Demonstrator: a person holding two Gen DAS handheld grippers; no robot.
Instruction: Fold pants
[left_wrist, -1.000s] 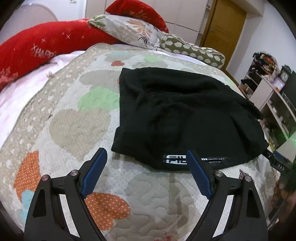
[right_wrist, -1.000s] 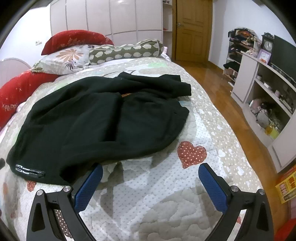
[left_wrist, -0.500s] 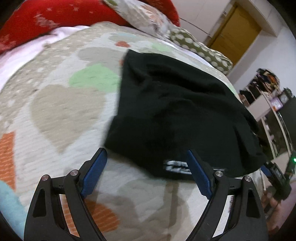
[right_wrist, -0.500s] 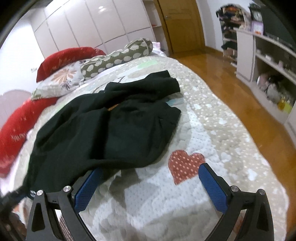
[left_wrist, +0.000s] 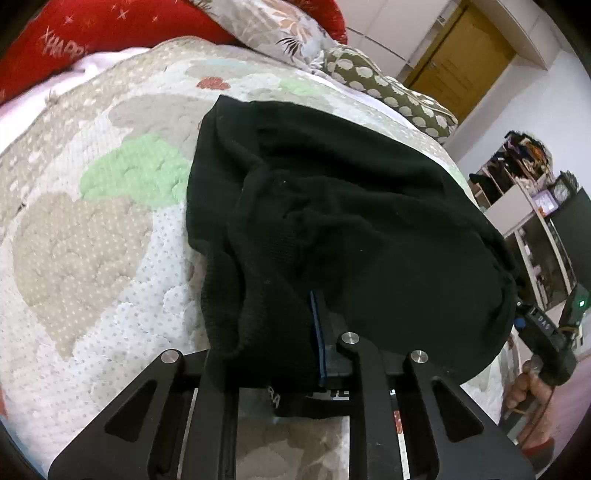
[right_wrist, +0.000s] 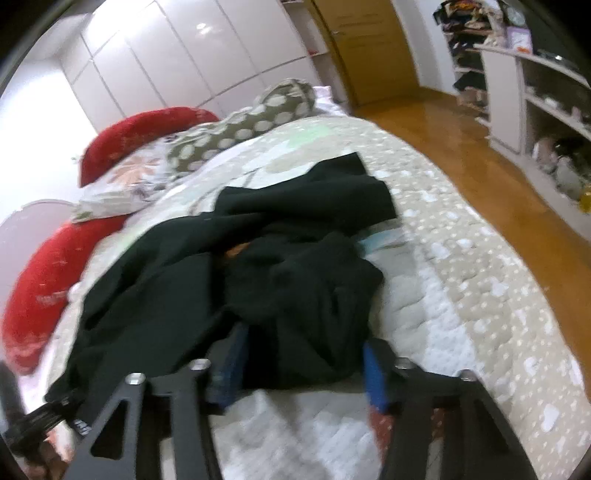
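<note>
Black pants (left_wrist: 351, 221) lie crumpled on a heart-patterned quilt (left_wrist: 92, 240). My left gripper (left_wrist: 291, 321) is closing on their near waistband edge; cloth drapes over the left finger, and the right blue pad (left_wrist: 317, 332) presses against it. In the right wrist view the same pants (right_wrist: 295, 258) bunch between the blue pads (right_wrist: 373, 376) of my right gripper (right_wrist: 303, 358). Its jaws are closing, and the cloth fills the gap between them. The right gripper's body (left_wrist: 539, 325) shows at the pants' right edge in the left wrist view.
Red pillows (right_wrist: 140, 129), a floral pillow (left_wrist: 280, 26) and a spotted bolster (right_wrist: 240, 129) line the head of the bed. Wooden floor (right_wrist: 461, 155) and white shelves (right_wrist: 535, 92) lie past the bed's right edge. A wooden door (left_wrist: 458, 66) stands behind.
Both grippers have moved forward onto the pants' near edge. Their jaws, wide open before, have closed in on the cloth, which now bunches up between them.
</note>
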